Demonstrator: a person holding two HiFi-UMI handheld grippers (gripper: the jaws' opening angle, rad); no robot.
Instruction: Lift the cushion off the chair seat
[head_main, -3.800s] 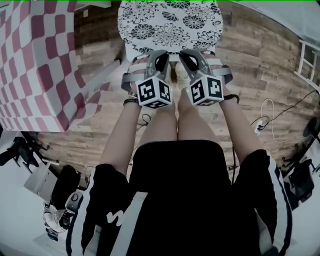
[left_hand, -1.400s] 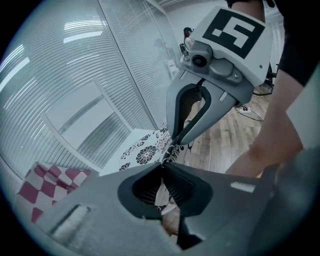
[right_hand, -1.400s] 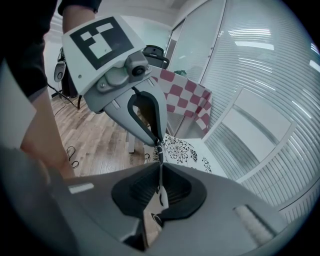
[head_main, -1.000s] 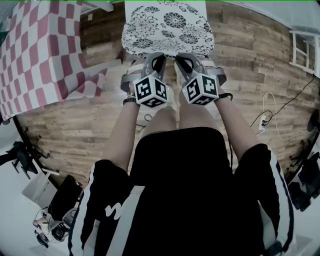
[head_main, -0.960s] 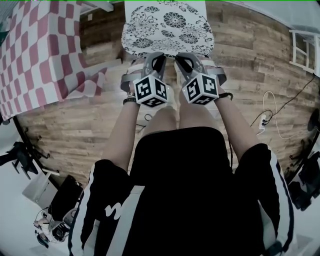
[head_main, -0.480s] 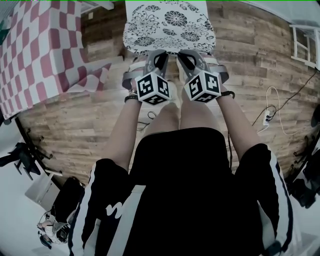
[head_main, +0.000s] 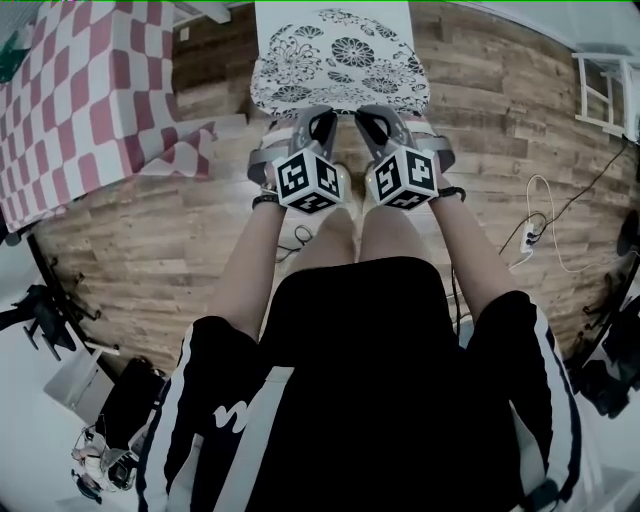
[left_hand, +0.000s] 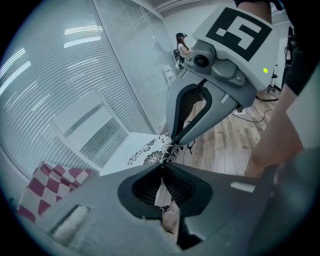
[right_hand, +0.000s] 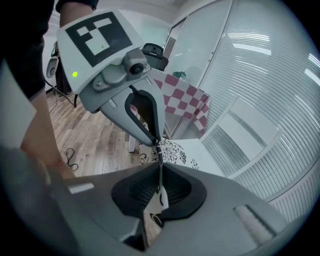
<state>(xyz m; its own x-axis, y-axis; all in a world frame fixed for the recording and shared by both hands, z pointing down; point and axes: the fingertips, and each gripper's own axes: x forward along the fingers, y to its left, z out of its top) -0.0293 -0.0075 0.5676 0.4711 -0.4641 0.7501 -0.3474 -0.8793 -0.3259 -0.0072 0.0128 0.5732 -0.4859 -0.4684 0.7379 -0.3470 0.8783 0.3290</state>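
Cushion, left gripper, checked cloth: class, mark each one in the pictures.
cushion (head_main: 340, 55): head view, middle of its flowered top.
left gripper (left_hand: 163, 165): left gripper view, where its shut jaws pinch the cushion's edge.
checked cloth (head_main: 80, 90): head view, middle of the cloth.

Two grippers at upper centre of the head view: left gripper (head_main: 319, 112) and right gripper (head_main: 366, 112). Two marker cubes, one per gripper: left cube (head_main: 308, 182), right cube (head_main: 404, 178). One floral cushion (head_main: 340, 55), top centre. One red-and-white checked cloth (head_main: 90, 90), upper left. One white frame (head_main: 603, 88), upper right. One floor cable (head_main: 548, 228), right. Two persons: the wearer (head_main: 360, 390), lower centre, and a distant figure (left_hand: 182, 44), top of the left gripper view.
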